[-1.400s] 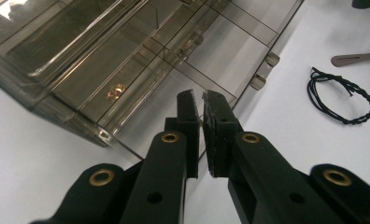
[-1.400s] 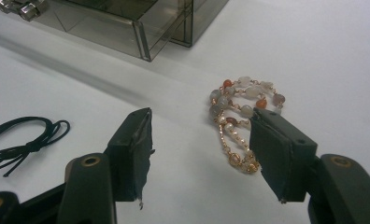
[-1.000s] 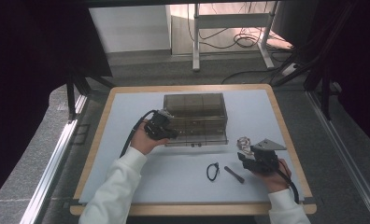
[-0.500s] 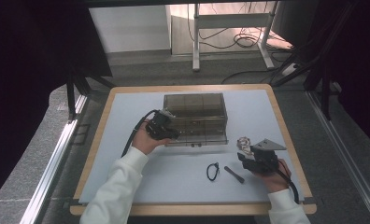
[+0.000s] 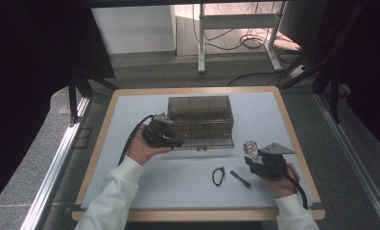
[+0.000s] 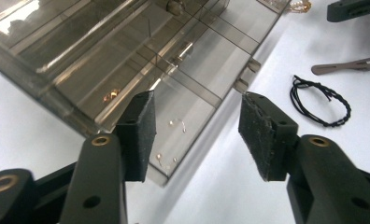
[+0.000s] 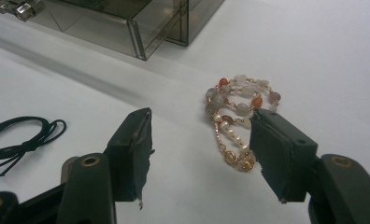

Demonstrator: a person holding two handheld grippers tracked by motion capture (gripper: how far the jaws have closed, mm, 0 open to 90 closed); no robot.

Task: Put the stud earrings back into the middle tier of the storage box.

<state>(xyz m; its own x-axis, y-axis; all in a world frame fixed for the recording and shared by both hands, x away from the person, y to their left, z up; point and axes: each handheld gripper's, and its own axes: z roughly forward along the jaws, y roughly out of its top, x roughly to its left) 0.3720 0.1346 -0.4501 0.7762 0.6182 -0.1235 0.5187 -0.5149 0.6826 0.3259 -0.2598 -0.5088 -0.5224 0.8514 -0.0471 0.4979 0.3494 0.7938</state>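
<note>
Organiser box [image 5: 200, 122]: smoked clear plastic, divided into compartments, standing at the middle of the worktop [image 5: 130, 108] toward its far side; its front drawer is pulled partly out toward the person; small gold pieces lie in the compartments, seen in the left gripper view [image 6: 110, 95]; two small knobs show on its front in the right gripper view.

Worktop: white sheet on a board with a pale wooden rim; the largest item after it is the box.

Left claw [image 5: 171, 142]: held in the left hand at the box's near-left corner, just beside the drawer; its jaws have just been opening and stand apart, with the drawer's corner showing between them in the left gripper view [image 6: 195, 135] but neither pad pressing on it.

Right claw [image 5: 250, 163]: held in the right hand near the worktop's right edge, well apart from the box; jaws apart, empty, hovering at the bead bracelet.

Bead bracelet [image 7: 237, 119]: coiled, with pale, grey and orange beads on gold links, lying right of the box's front corner, partly behind the right pad in the right gripper view.

Black cord loop [image 5: 219, 176]: on the bare sheet in front of the box, between the two hands.

Hair clip [image 5: 240, 179]: slim, dull brown, just right of the cord.

No readable lettering on any item.
</note>
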